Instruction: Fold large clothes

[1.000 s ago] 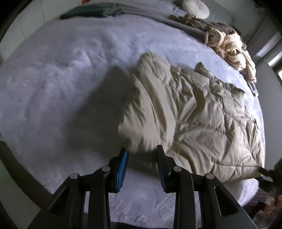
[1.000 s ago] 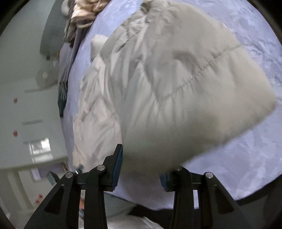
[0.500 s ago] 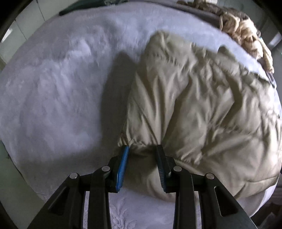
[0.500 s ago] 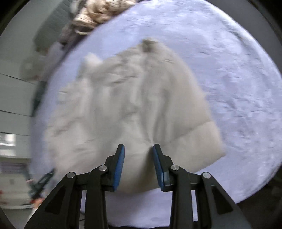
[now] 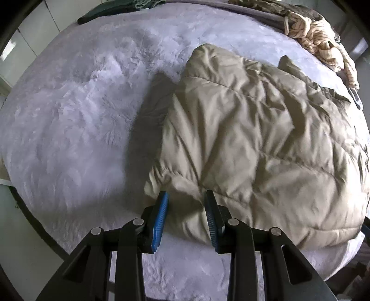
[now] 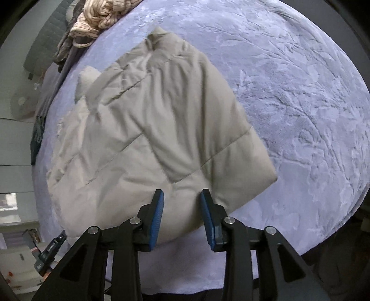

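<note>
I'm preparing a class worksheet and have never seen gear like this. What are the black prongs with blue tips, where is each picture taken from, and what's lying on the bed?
No robot here: a person holds a two-finger tool in each hand, each with a camera looking along its fingers. One picture comes from the left hand-held gripper, the other from the right hand-held gripper. Both sets of blue pads stand apart, straddling the near edge of a beige puffy jacket that lies on a pale lilac plush bedspread. Neither clearly pinches it. A chunky cream knit sits at the far edge.

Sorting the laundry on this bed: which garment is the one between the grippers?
The beige puffer jacket, spread flat mid-bed; the cream knit and dark green garment lie at the far edge.
</note>
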Demonstrator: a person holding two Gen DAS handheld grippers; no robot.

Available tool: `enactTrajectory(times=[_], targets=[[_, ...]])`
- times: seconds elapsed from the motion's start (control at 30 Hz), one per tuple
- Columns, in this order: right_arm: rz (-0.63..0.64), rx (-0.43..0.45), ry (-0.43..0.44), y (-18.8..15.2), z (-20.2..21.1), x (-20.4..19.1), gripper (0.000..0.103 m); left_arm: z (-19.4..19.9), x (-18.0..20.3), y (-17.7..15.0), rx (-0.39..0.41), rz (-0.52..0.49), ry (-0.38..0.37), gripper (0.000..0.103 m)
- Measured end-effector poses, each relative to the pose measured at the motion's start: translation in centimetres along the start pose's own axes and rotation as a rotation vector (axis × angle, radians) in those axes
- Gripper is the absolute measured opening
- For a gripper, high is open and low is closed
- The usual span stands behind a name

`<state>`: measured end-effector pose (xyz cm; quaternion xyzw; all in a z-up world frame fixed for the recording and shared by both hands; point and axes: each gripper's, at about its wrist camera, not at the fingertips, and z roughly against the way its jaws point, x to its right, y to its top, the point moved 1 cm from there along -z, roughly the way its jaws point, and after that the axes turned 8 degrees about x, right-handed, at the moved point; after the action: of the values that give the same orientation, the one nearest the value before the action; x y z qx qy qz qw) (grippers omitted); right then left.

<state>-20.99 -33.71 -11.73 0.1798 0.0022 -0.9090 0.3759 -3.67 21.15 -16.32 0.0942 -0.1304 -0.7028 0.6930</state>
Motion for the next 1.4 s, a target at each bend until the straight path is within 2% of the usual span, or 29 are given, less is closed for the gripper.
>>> enactTrajectory(times=[0.23, 0.27, 0.3, 0.33, 0.37, 0.53, 0.7, 0.83, 0.9, 0.93, 1.0, 1.1, 1.13, 1.17, 1.4], targets=[[0.042, -0.019, 0.043, -1.7, 1.2, -1.9, 0.051, 2.1, 1.0, -0.9, 0.020, 0.006, -0.010, 0.035], [0.054, -0.020, 0.048, -1.8, 1.4, -2.2, 0.053, 2.6, 1.2, -1.3, 0.025, 0.004, -0.009, 0.049], [0.065, -0.020, 0.051, -1.9, 1.6, -2.5, 0.053, 2.9, 1.4, -1.3, 0.033, 0.002, -0.004, 0.088], [0.078, -0.018, 0.054, -1.9, 1.7, -2.9, 0.054, 3.3, 1.5, -1.3, 0.056, 0.001, 0.011, 0.100], [0.091, -0.016, 0.057, -2.0, 2.0, -3.1, 0.056, 3.7, 1.5, -1.3, 0.078, -0.001, 0.023, 0.103], [0.107, -0.016, 0.071, -2.1, 2.7, -3.3, 0.058, 4.2, 2.2, -1.7, 0.070, -0.012, 0.030, 0.103], [0.128, -0.024, 0.072, -2.7, 3.1, -3.2, 0.059, 6.0, 3.2, -2.4, 0.098, -0.027, 0.037, 0.103], [0.158, -0.030, 0.078, -3.4, 3.0, -3.6, 0.063, 7.3, 3.9, -3.2, 0.096, -0.057, 0.058, 0.103], [0.168, -0.035, 0.081, -3.9, 3.2, -3.3, 0.067, 7.8, 4.2, -3.6, 0.088, -0.061, 0.056, 0.103], [0.174, -0.038, 0.081, -4.1, 3.2, -3.4, 0.072, 7.9, 4.3, -3.7, 0.086, -0.063, 0.053, 0.103], [0.185, -0.034, 0.082, -4.4, 3.4, -3.5, 0.073, 8.2, 4.5, -3.8, 0.082, -0.074, 0.049, 0.103], [0.185, -0.022, 0.075, -4.5, 3.7, -3.6, 0.074, 8.0, 4.8, -3.5, 0.076, -0.097, 0.045, 0.103], [0.181, -0.016, 0.074, -4.5, 3.8, -3.7, 0.083, 7.9, 4.9, -3.3, 0.074, -0.102, 0.042, 0.103], [0.172, -0.007, 0.075, -4.4, 3.8, -3.7, 0.084, 7.8, 4.9, -3.1, 0.073, -0.107, 0.037, 0.103], [0.143, 0.008, 0.064, -4.7, 2.0, -6.7, 0.084, 6.3, 3.3, -0.8, 0.058, -0.146, 0.001, 0.103]])
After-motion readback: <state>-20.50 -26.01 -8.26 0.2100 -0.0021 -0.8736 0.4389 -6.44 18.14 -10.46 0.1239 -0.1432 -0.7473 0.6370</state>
